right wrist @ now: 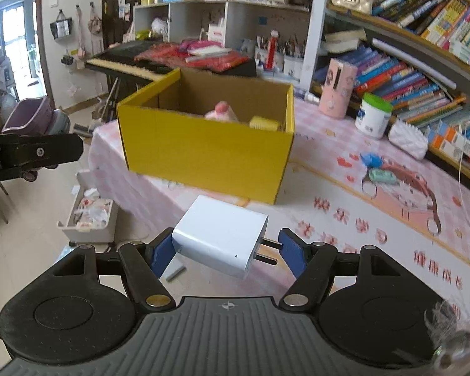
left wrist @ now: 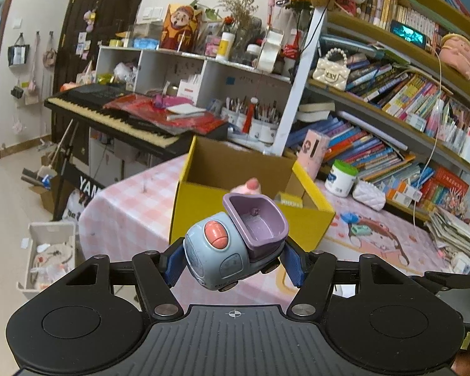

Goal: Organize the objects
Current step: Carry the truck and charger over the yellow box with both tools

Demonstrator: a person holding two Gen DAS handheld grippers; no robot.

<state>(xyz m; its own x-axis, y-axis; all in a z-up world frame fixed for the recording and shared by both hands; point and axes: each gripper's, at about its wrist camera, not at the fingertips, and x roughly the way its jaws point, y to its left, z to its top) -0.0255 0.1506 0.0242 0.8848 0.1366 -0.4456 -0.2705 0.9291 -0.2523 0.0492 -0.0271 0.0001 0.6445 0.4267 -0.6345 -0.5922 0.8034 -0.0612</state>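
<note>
Left wrist view: left gripper (left wrist: 233, 258) is clamped on a toy truck (left wrist: 232, 244), blue-grey cab with a purple tipper bed, pinched across the body between both blue pads (left wrist: 174, 264). The truck sits tilted in the jaws, held in the air. Ahead of the jaws and slightly beyond the truck is the open yellow cardboard box (left wrist: 250, 210) on the pink checked tablecloth (left wrist: 125, 213). A pink toy (left wrist: 249, 188) pokes up inside the box, so at least one item looks already stowed.

Right wrist view: right gripper (right wrist: 224, 250) grips a white plug-in charger (right wrist: 219, 238) end to end, prongs against the right-hand pad, body against the left one. It is also off the table. The box is straight ahead, well beyond the fingertips; the pink toy and a yellow item (right wrist: 264, 124) lie inside.

Judgement: mid-task. Both held items have yet to go in. A small blue object (right wrist: 371, 159) and a mint-green object (right wrist: 382, 175) lie on the cloth ahead-right of the jaws, probably left to collect.
</note>
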